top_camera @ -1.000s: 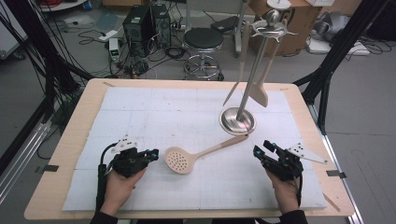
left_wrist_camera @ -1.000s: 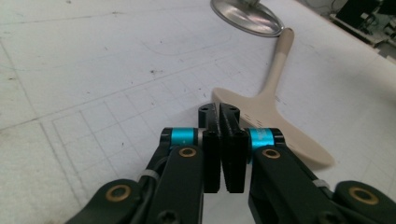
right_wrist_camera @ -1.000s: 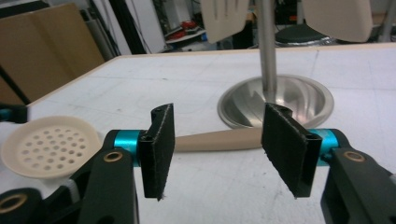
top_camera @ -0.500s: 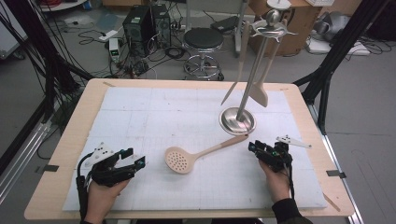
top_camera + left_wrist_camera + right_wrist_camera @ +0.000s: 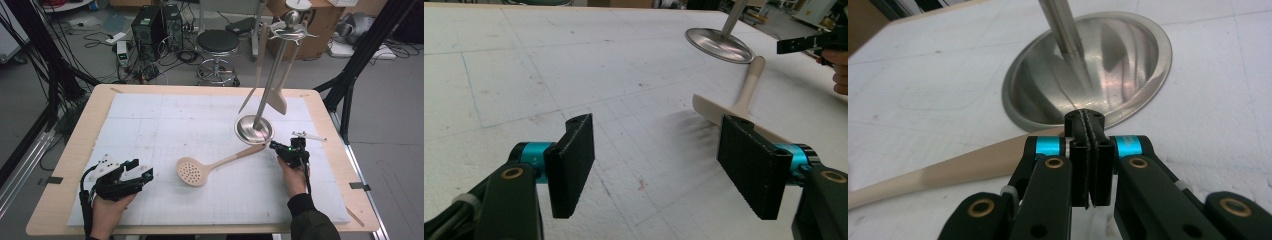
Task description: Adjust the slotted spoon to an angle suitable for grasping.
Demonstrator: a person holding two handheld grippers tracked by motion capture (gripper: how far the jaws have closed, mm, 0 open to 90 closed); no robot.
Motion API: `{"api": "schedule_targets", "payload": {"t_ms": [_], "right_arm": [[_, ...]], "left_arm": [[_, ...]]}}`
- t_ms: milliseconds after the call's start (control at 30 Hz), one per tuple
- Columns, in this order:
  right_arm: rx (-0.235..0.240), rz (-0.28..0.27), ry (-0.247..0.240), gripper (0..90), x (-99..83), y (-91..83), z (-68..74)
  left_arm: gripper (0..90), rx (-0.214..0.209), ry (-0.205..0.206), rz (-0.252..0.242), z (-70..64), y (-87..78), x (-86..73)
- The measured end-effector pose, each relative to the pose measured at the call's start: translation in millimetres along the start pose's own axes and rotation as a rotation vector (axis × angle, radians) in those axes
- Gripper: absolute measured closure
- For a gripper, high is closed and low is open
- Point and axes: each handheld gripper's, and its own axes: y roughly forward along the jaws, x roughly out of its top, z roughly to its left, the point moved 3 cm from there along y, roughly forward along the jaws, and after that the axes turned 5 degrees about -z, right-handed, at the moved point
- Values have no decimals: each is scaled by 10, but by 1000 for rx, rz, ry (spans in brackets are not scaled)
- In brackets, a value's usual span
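A beige slotted spoon (image 5: 192, 172) lies on the white mat, its handle (image 5: 948, 172) running up to the steel base (image 5: 254, 130) of a utensil stand. My right gripper (image 5: 274, 146) sits at the handle's end beside that base; in the right gripper view its jaws (image 5: 1084, 120) are shut, pads pressed together, with the handle tip just behind them. My left gripper (image 5: 145, 169) rests at the mat's front left, open wide (image 5: 659, 165) with nothing between the pads. The spoon (image 5: 744, 95) lies past its right jaw.
The stand's pole (image 5: 270, 80) leans up to a hook crown (image 5: 292, 27), with a beige spatula (image 5: 277, 100) and a thinner utensil (image 5: 250, 97) hanging from it. The white mat (image 5: 165, 125) covers a wooden table (image 5: 92, 115). A stool and cables are on the floor beyond.
My right gripper has moved forward and left to the spoon handle's end by the stand base. My left gripper drew back to the left, away from the spoon head.
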Motion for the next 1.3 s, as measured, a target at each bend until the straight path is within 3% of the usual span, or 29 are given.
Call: {"api": "schedule_targets", "payload": {"t_ms": [133,300,633,733,833,1167,1300], "right_arm": [[-36,35,2,896,-14,114,-38],[-42,65,-32,897,12,205,3],[-38,98,-22,899,30,255,-28],[6,121,-89,899,8,289,82],[34,134,-125,899,-16,340,226],[92,157,-91,898,-29,567,583],[87,168,-98,899,-73,596,720]], "left_arm": [[321,0,-1,-1,9,-7,-7],[321,1,-3,-3,16,-20,-11],[323,6,-8,3,27,-9,-44],[323,14,-10,2,39,-17,-46],[323,17,-15,-6,45,-44,-38],[324,49,-27,-19,86,-155,-63],[324,67,-41,-19,132,-233,-127]]}}
